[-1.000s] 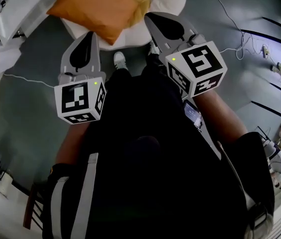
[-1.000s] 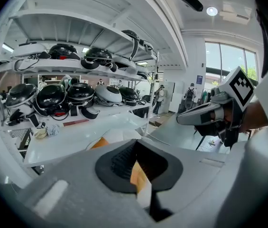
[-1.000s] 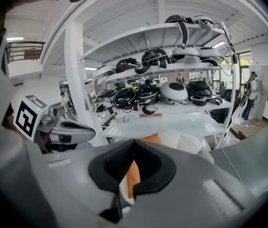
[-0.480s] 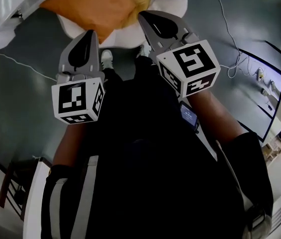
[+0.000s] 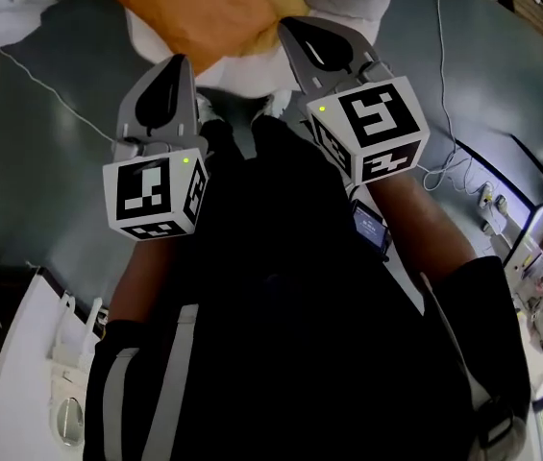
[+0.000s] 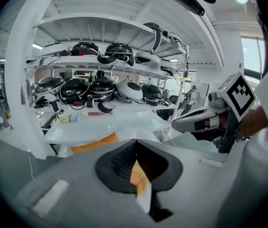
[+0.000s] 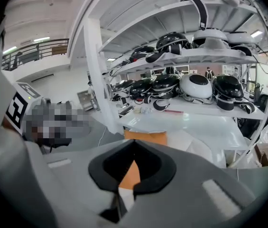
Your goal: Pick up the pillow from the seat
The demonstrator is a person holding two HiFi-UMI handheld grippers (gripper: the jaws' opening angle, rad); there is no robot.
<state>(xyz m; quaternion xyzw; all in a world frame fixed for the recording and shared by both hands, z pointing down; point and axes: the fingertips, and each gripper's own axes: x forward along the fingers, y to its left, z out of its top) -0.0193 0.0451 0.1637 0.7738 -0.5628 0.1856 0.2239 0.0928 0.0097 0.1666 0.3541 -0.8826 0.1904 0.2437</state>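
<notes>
An orange pillow (image 5: 204,12) lies on a white seat (image 5: 252,70) at the top edge of the head view. My left gripper (image 5: 179,60) hangs just short of the pillow's near corner, jaws shut and empty. My right gripper (image 5: 285,25) points at the pillow's right edge, also shut with nothing in it. In the left gripper view the pillow (image 6: 96,144) shows just beyond my closed jaws (image 6: 134,141), with the right gripper (image 6: 193,122) off to the right. The right gripper view shows the pillow (image 7: 145,137) ahead of its closed jaws (image 7: 134,141).
White shelves (image 6: 105,61) loaded with several black and white helmets (image 7: 198,87) stand behind a white table (image 6: 100,125). Cables (image 5: 439,176) trail over the dark grey floor on both sides. The person's dark legs fill the lower head view.
The head view has swung over the floor, and the pillow now sits closer to the top edge. Both grippers keep nearly the same place and stay shut.
</notes>
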